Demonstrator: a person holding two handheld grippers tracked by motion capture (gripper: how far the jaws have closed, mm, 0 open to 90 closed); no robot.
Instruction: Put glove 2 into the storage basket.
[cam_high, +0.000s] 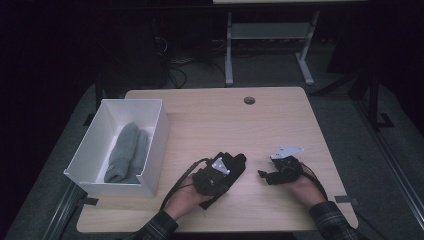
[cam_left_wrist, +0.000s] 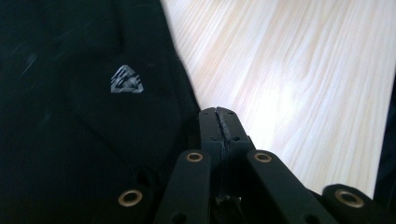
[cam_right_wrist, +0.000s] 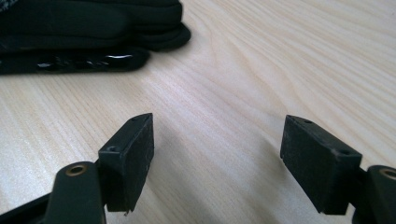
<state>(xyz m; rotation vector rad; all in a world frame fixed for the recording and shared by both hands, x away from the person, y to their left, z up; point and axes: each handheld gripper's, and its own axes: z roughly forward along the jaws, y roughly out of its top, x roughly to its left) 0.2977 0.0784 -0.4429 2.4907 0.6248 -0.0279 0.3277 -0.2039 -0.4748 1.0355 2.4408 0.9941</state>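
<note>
Left hand-held gripper (cam_left_wrist: 218, 122) jaws pressed together beside black glove (cam_high: 231, 169), mid-bench (cam_high: 210, 110); fabric pinch unclear. Right hand-held gripper (cam_right_wrist: 217, 156) spread wide, empty, near glove. Grey gloves (cam_high: 127, 152) in white box (cam_high: 157, 145) (likely destination). Advice: grip cuff, lift clean.

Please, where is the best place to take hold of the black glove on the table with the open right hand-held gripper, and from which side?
Probably by the fingertip end of the black glove, which faces the right hand-held gripper. The glove lies flat on the wooden table and its stacked edges are thin there, so open jaws could slide in low from the person's right and close across them. The left hand-held gripper is shut beside it.
</note>
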